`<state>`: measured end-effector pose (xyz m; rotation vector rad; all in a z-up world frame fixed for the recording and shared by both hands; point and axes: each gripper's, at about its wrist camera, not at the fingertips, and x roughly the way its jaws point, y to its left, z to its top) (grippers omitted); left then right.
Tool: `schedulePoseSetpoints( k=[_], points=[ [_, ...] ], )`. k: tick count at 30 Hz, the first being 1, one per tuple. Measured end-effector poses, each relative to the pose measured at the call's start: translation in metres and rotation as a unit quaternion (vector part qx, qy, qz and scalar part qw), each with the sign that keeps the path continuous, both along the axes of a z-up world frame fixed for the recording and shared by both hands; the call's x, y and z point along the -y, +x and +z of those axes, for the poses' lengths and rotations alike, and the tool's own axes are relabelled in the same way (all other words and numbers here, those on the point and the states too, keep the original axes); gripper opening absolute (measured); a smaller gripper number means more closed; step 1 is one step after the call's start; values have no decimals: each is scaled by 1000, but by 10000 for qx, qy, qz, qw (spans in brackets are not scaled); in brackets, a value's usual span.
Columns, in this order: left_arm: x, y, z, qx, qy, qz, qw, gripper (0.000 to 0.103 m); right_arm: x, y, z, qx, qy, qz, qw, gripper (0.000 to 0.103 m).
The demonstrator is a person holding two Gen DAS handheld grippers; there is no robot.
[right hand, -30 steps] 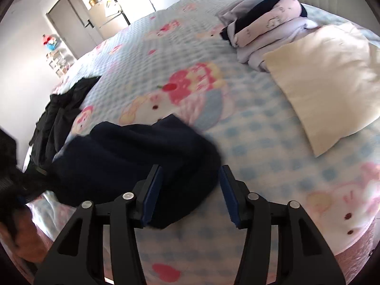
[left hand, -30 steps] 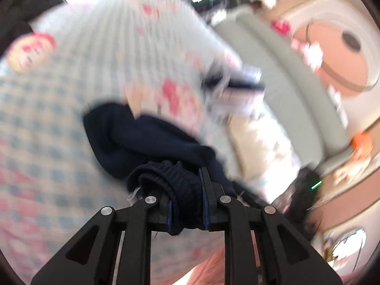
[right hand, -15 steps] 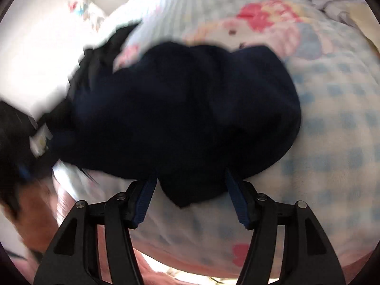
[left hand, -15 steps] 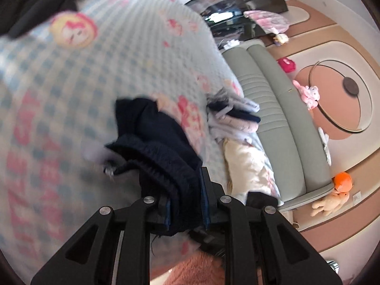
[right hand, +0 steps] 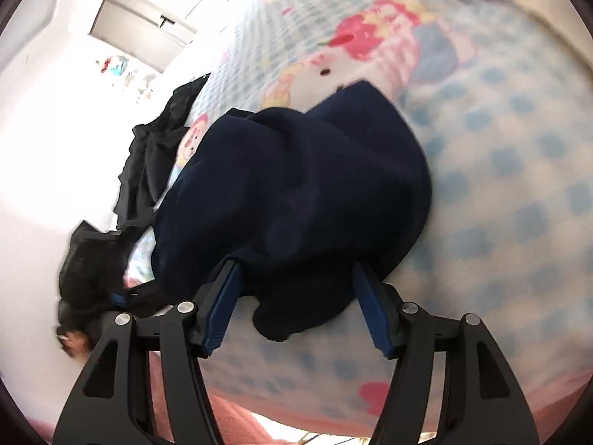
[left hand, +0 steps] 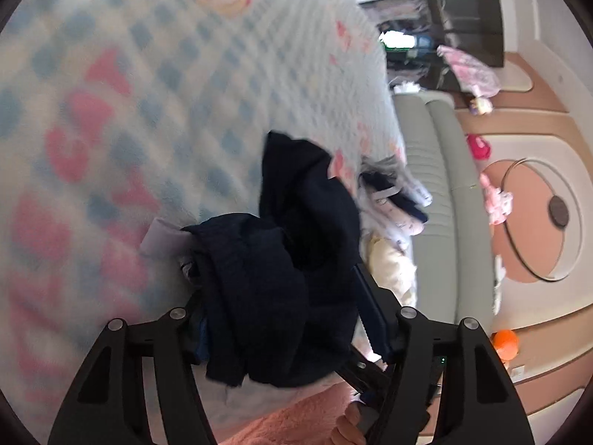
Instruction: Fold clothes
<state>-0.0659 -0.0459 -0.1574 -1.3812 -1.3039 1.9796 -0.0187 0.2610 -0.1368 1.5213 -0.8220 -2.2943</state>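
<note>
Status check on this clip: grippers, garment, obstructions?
Left gripper just opened, navy garment loose between jaws. Right gripper open over its near edge. Garment bunched on bed. No obstruction seen.

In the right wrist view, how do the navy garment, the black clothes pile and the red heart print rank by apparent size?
1. navy garment, nearest the camera, which likely enlarges it.
2. black clothes pile, farther away at the bed edge.
3. red heart print on the blanket, smallest.
</note>
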Motion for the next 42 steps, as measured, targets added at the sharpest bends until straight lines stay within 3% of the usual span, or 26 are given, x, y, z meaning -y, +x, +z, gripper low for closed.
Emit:
schedulePoseSetpoints(
  k=[3, 4, 6, 7, 9, 11, 14, 19, 22, 24, 27, 31, 34, 35, 36, 37, 42],
  points=[
    [-17, -3, 9, -140, -753, -135, 9970, 35, 10, -6, -6, 45, 349, 97, 9993, 62],
    [-21, -2, 13, -231, -876, -172, 9957, 30, 14, -8, -7, 28, 431, 164, 9989, 56],
    [-30, 0, 23, -419, -1060, -257, 9932, 25, 28, -11, -3, -122, 706, 460, 9964, 17],
    [-32, 1, 29, -508, -1150, -308, 9916, 19, 34, -12, 3, -259, 925, 596, 9936, 11],
    [-35, 3, 50, -821, -1379, -359, 9864, 15, 32, -18, 19, -480, 869, 565, 9935, 7],
    [-37, 8, 73, -1185, -1563, -384, 9798, 15, 26, -16, 32, -659, 847, 412, 9934, 7],
    [-42, 19, 101, -1642, -1482, -377, 9745, 15, 20, -11, 48, -834, 982, 230, 9914, 7],
    [-64, 19, 103, -1645, -1621, -536, 9715, 15, 9, 4, 73, -1084, 1212, -121, 9866, 7],
    [-69, 21, 102, -1632, -1540, -674, 9722, 15, -1, 8, 73, -941, 1310, -133, 9868, 10],
    [-73, 24, 104, -1664, -1593, -733, 9704, 15, -8, 10, 63, -798, 1187, -135, 9896, 39],
    [-74, 27, 102, -1626, -1612, -739, 9706, 15, -9, 13, 46, -612, 793, -114, 9949, 64],
    [-71, 29, 97, -1520, -1592, -727, 9728, 15, 3, 13, 30, -416, 519, -180, 9976, 71],
    [-68, 29, 95, -1476, -1610, -691, 9734, 15, 9, 13, 17, -247, 596, -253, 9976, 72],
    [-67, 29, 93, -1460, -1596, -691, 9739, 15, 11, 14, 13, -212, 691, -247, 9971, 67],
    [-67, 29, 92, -1440, -1578, -693, 9745, 15, 13, 14, 8, -139, 842, -196, 9962, 55],
    [-67, 29, 91, -1420, -1559, -695, 9750, 15, 15, 13, 5, -65, 930, -124, 9956, 52],
    [-71, 30, 83, -1339, -1717, -777, 9729, 15, 18, 11, 3, 193, 1193, 4, 9927, 50]
  ],
)
